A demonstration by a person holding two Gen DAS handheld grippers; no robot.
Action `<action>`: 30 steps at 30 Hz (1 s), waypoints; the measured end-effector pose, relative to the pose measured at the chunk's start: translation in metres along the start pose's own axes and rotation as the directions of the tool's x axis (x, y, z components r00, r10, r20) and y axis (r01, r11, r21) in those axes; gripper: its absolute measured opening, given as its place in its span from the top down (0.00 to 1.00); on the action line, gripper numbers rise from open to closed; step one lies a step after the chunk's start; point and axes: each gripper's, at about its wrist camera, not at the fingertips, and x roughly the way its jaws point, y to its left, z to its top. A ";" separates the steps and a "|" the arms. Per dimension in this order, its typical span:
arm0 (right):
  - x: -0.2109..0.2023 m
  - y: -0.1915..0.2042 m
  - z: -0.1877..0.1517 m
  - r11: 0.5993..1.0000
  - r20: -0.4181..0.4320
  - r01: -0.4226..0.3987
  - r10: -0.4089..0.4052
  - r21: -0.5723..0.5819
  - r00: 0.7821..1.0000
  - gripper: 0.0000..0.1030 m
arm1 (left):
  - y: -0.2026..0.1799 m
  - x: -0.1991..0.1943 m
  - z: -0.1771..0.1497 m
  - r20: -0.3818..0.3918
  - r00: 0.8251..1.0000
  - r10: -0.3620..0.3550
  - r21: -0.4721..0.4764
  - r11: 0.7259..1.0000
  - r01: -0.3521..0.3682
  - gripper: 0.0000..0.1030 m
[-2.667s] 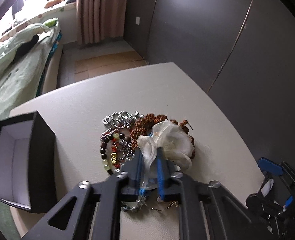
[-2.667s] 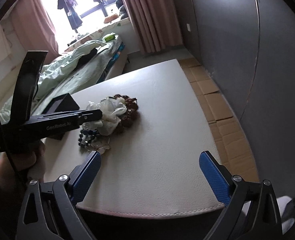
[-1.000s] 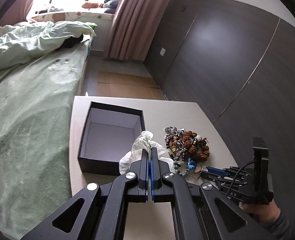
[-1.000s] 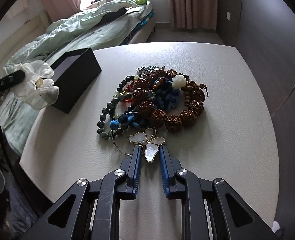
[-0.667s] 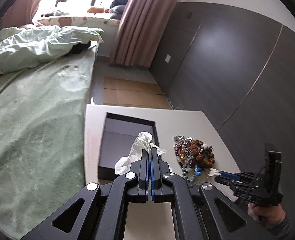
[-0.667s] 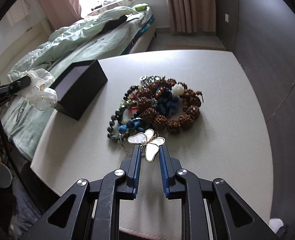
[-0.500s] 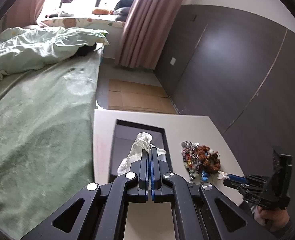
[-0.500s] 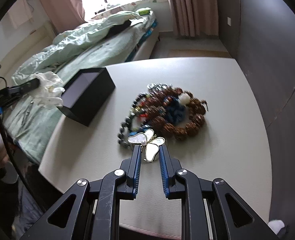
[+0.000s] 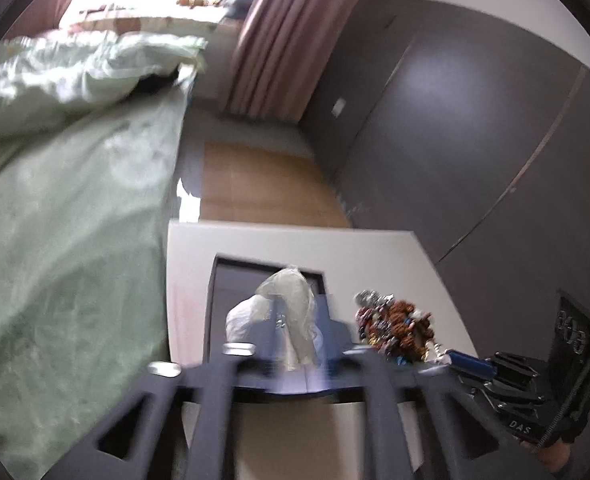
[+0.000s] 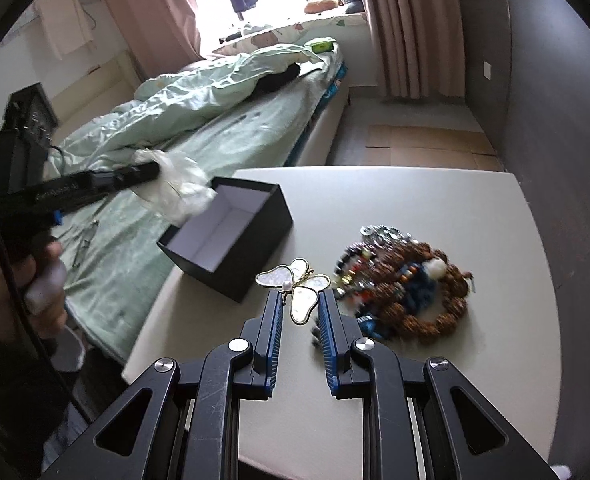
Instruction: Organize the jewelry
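Observation:
My left gripper (image 9: pixel 299 312) hangs over the open black box (image 9: pixel 219 300). Its jaws are opening, and a crumpled clear plastic bag (image 9: pixel 291 292) sits loose between them; the view is blurred. In the right wrist view the bag (image 10: pixel 179 192) hangs at the left gripper's tip (image 10: pixel 155 170), just above the box's (image 10: pixel 235 256) near-left rim. My right gripper (image 10: pixel 299 312) is shut on a pearly butterfly brooch (image 10: pixel 301 288) with a gold rim, lifted above the table. A pile of bead bracelets (image 10: pixel 407 288) lies to its right on the white table (image 10: pixel 415 200).
A bed with green bedding (image 10: pixel 215 120) runs along the table's left edge. Dark wall panels (image 9: pixel 475 140) stand at the right. A person's hand (image 10: pixel 43 280) holds the left gripper's handle. The right gripper (image 9: pixel 461 360) shows beside the bead pile (image 9: pixel 395 328).
The left jaws have parted from fully shut, and the bag has moved over the box. The right gripper has risen with the butterfly brooch, away from the bead pile.

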 end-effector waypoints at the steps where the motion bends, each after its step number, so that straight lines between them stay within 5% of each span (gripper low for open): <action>1: 0.002 0.002 0.003 1.000 0.001 -0.009 0.009 0.004 1.000 0.81 | 0.003 -0.002 -0.001 0.013 1.000 0.000 -0.012 1.000 0.001 0.23; 2: 0.004 0.004 0.005 1.000 0.002 -0.016 0.016 0.006 1.000 0.81 | 0.004 -0.005 -0.003 0.033 0.999 -0.006 -0.018 1.000 0.006 0.14; 21: 0.058 0.071 0.057 0.986 -0.020 -0.145 0.144 -0.086 0.989 0.81 | 0.046 -0.069 -0.035 0.122 0.988 0.097 -0.099 0.991 -0.085 0.14; 22: 0.062 0.073 0.059 0.987 -0.031 -0.137 0.135 -0.089 0.990 0.78 | 0.046 -0.069 -0.035 0.122 0.988 0.098 -0.100 0.991 -0.086 0.14; 25: 0.076 0.071 0.062 0.991 -0.068 -0.110 0.105 -0.079 0.992 0.33 | 0.044 -0.070 -0.036 0.116 0.988 0.104 -0.092 0.991 -0.093 0.14; 30: 0.059 0.046 0.057 0.995 -0.041 -0.099 0.098 -0.008 0.994 0.31 | 0.034 -0.066 -0.037 0.102 0.989 0.109 -0.066 0.993 -0.103 0.14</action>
